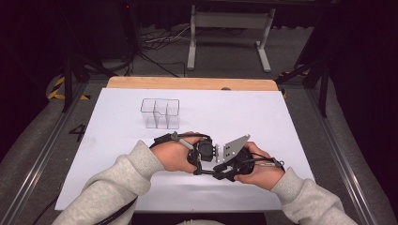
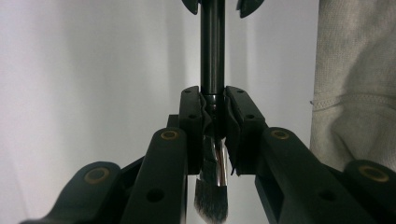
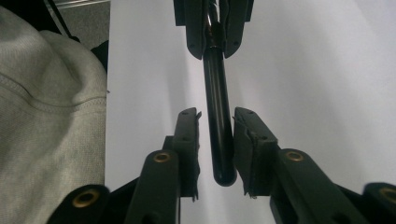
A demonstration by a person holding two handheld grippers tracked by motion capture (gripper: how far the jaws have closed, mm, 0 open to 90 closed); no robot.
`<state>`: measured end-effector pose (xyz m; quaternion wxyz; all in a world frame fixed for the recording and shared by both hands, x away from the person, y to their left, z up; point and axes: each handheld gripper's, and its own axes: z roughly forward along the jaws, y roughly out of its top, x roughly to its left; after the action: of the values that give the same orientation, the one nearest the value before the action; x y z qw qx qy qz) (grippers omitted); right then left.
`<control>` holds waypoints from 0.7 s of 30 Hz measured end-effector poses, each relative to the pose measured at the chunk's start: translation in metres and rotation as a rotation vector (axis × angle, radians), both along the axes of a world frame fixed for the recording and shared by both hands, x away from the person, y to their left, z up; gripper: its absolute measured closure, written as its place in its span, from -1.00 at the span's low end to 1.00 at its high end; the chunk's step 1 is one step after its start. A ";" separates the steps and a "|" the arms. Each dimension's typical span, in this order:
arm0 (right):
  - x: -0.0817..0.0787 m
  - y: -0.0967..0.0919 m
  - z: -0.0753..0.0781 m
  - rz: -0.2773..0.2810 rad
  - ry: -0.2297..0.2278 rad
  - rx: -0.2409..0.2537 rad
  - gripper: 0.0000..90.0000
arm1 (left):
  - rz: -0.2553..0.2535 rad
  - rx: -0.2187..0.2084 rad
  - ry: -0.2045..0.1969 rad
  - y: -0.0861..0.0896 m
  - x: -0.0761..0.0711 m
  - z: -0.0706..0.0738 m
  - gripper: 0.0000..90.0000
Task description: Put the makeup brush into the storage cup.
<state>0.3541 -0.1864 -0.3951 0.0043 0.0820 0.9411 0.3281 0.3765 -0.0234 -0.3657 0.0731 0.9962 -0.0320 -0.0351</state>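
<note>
A slim make-up brush with a glossy black round handle, a silvery ferrule and dark grey-tipped bristles (image 2: 212, 140) is held above the white sheet, between the two hands at the near middle of the table. The left gripper (image 2: 213, 109) is clamped on it just above the ferrule, pads pressed to both sides, so the bristles point back toward that hand and the handle runs straight away from it. That long axis leads directly into the right gripper (image 3: 215, 140), whose camera looks back along the same line: the rounded butt of the handle lies between its two black jaws, with a thin gap visible on each side, so the pads stand close about the handle without yet pressing on it. In the high view the left gripper (image 1: 206, 152) and the right gripper (image 1: 220, 164) meet nose to nose, the grey three-cornered plate (image 1: 236, 147) tilted above the right one. A handover seems to be the step in hand; it turns on the right jaws staying centred on the handle's axis. A clear plastic compartment organiser (image 1: 161, 113) stands well apart on the white paper sheet (image 1: 234, 108), beyond the left hand in its light grey sleeve (image 1: 112, 187).
</note>
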 end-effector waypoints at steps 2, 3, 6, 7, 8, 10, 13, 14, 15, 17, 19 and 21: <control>0.000 0.000 0.000 0.007 0.000 -0.012 0.67 | -0.005 0.000 0.000 -0.001 0.000 0.000 0.73; 0.000 0.000 0.000 0.018 -0.006 -0.016 0.71 | -0.002 -0.002 0.002 -0.001 -0.001 0.000 0.73; 0.001 0.000 -0.001 0.031 -0.012 -0.022 0.75 | -0.029 0.008 -0.006 -0.001 0.001 0.001 0.74; 0.001 0.000 -0.001 0.016 -0.007 -0.015 0.75 | 0.035 -0.037 0.000 -0.001 -0.004 -0.001 0.73; 0.001 0.000 -0.001 0.011 -0.004 -0.018 0.75 | 0.052 -0.053 0.002 -0.001 -0.005 -0.002 0.73; 0.001 0.000 -0.001 0.014 0.003 -0.020 0.76 | 0.053 -0.058 0.002 -0.001 -0.005 -0.002 0.73; 0.001 0.000 -0.002 0.013 0.002 -0.024 0.76 | -0.021 0.008 0.003 -0.001 0.000 0.002 0.73; 0.001 0.000 -0.002 0.016 0.001 -0.023 0.76 | -0.021 0.006 0.005 -0.001 0.000 0.001 0.73; 0.001 0.000 -0.003 0.017 0.006 -0.021 0.76 | -0.021 0.006 0.005 -0.001 0.000 0.001 0.73; 0.001 0.001 -0.003 0.018 0.016 -0.025 0.76 | -0.012 -0.010 0.005 -0.001 -0.001 0.000 0.73; 0.002 0.000 -0.003 0.020 0.022 -0.025 0.77 | 0.043 -0.060 0.005 -0.001 -0.005 -0.005 0.73; 0.001 0.000 -0.003 0.009 0.017 -0.040 0.77 | 0.002 -0.038 0.022 -0.001 -0.003 -0.003 0.73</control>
<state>0.3552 -0.1865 -0.3986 -0.0033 0.0805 0.9478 0.3084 0.3737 -0.0247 -0.3683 0.0925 0.9942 -0.0310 -0.0454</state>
